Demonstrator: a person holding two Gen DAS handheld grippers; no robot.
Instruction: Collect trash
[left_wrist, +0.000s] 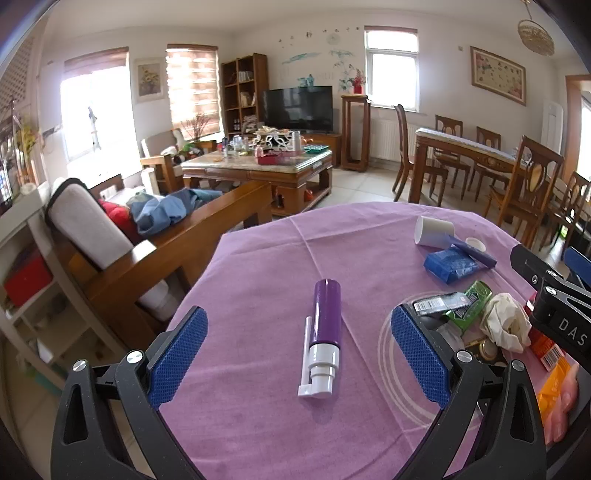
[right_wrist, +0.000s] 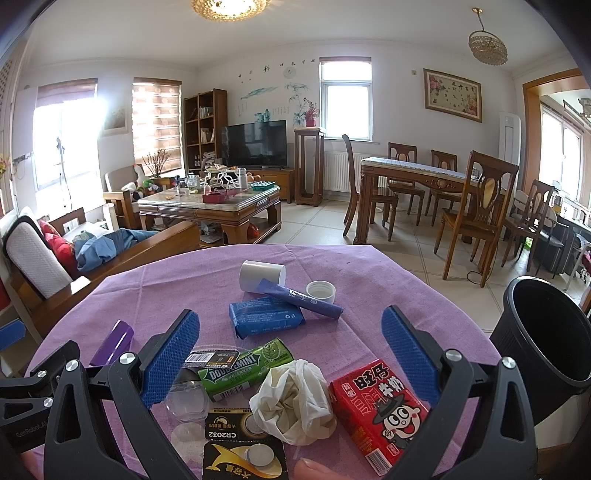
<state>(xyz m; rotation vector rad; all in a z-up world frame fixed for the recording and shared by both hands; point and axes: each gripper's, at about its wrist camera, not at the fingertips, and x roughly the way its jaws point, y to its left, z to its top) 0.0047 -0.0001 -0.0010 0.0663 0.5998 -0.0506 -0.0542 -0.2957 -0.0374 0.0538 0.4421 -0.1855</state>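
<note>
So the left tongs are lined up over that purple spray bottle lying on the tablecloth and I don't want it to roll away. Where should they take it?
Grip the purple spray bottle across its round purple barrel, coming straight down from above. It lies flat, lengthwise between the open left tongs, so each pad meets a long side. Avoid the white pump end: it is narrower, with a thin nozzle sticking out.

Left gripper (left_wrist: 299, 356): black frame, 2 blue textured pads, silver screws.

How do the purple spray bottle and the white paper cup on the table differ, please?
The purple spray bottle is slim, closed and has a white nozzle; the white paper cup is wider, plain and open-mouthed. The bottle lies alone between the left gripper's fingers; the cup touches a purple tube. Both lie sideways.
</note>
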